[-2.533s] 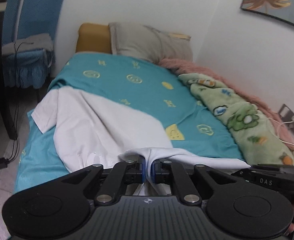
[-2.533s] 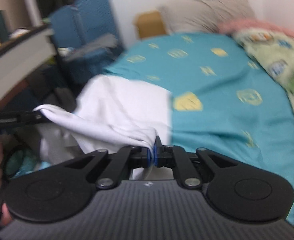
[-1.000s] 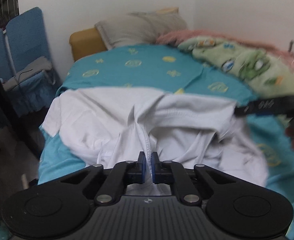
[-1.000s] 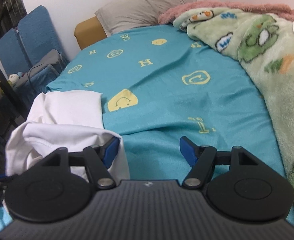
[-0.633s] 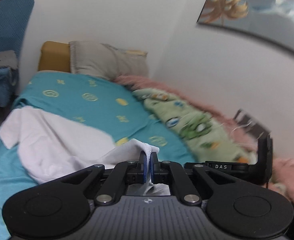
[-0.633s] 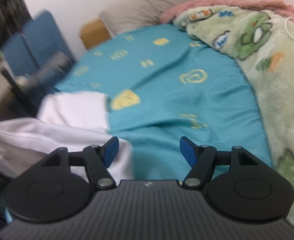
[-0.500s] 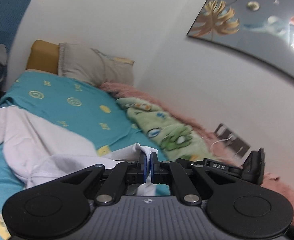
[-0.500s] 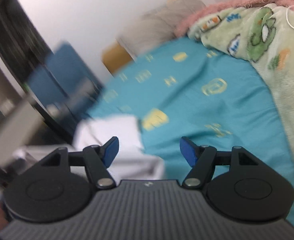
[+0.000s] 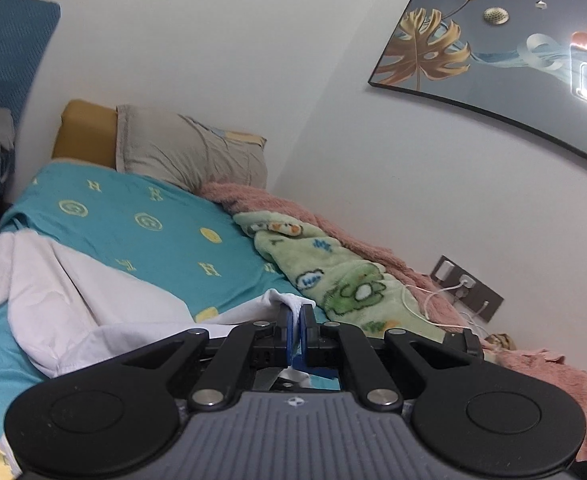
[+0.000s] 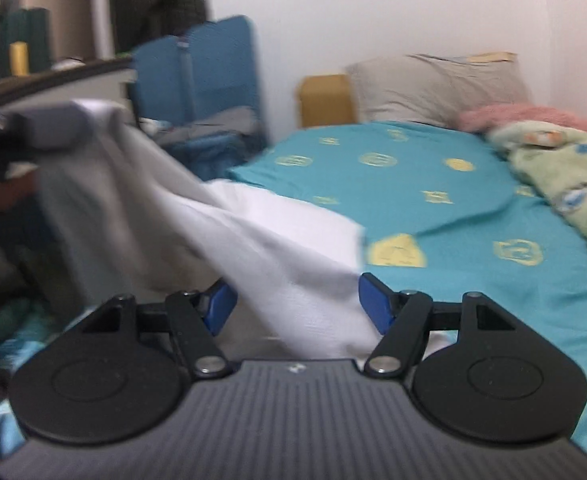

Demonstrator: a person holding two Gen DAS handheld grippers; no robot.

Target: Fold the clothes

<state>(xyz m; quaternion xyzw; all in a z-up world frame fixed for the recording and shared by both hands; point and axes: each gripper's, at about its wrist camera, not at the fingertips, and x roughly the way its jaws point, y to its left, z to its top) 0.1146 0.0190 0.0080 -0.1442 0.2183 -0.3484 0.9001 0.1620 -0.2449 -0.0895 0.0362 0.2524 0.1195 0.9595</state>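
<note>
The right wrist view is motion-blurred: the white garment smears toward a dark, unreadable shape far left. The left tongs hide its pinched edge. The wall picture is cut off at right.

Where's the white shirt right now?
In the left wrist view the white shirt lies on the left side of the teal bedsheet, one edge pinched in the left gripper; the right gripper is open just above the cloth.

Left claw lifted white shirt, right claw released
</note>
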